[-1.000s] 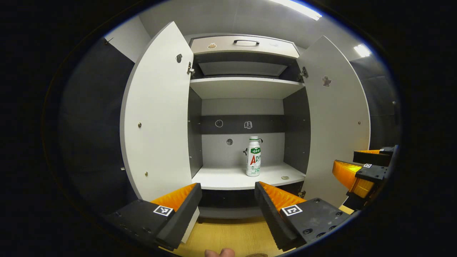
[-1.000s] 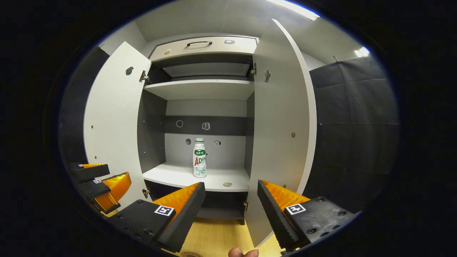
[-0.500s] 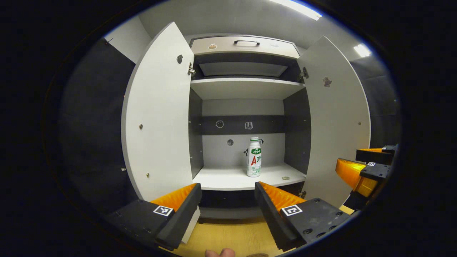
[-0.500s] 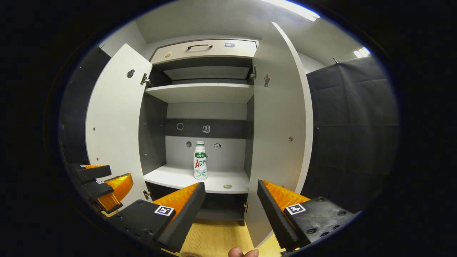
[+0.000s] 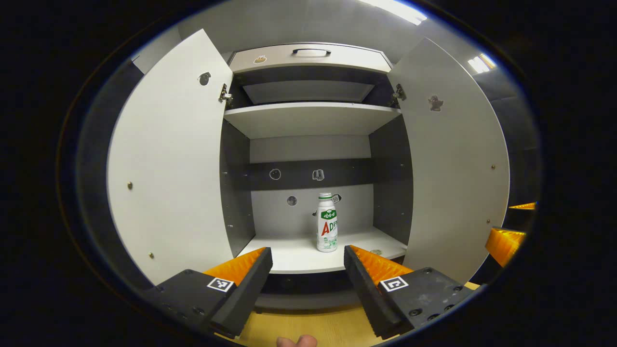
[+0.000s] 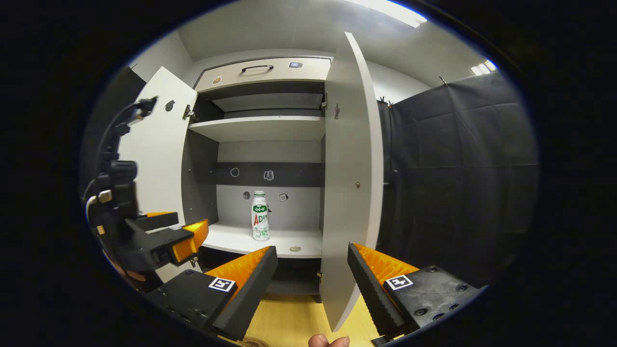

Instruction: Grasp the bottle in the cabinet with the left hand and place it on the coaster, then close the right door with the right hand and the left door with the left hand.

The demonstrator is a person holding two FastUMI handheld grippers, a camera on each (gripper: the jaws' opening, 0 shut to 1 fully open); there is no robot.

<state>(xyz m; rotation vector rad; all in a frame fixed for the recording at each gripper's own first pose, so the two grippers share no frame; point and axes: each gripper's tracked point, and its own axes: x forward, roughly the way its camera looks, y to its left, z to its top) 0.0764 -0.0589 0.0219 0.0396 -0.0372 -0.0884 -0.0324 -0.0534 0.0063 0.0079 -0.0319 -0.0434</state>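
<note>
Bottle upright on the cabinet's lower shelf, both doors open.
Left gripper and right gripper hang before the cabinet, fingers apart, holding nothing.

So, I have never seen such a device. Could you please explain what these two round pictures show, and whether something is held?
A person holds one pair of hand tongs in each hand; a camera rides on each pair. One picture looks along the left tongs, the other along the right tongs, which also sees the left pair farther off. Both face an open cabinet with its left door and right door swung wide. A bottle stands upright on the lower shelf, with a small round thing beside it. Both tongs are open and hold nothing.
</note>
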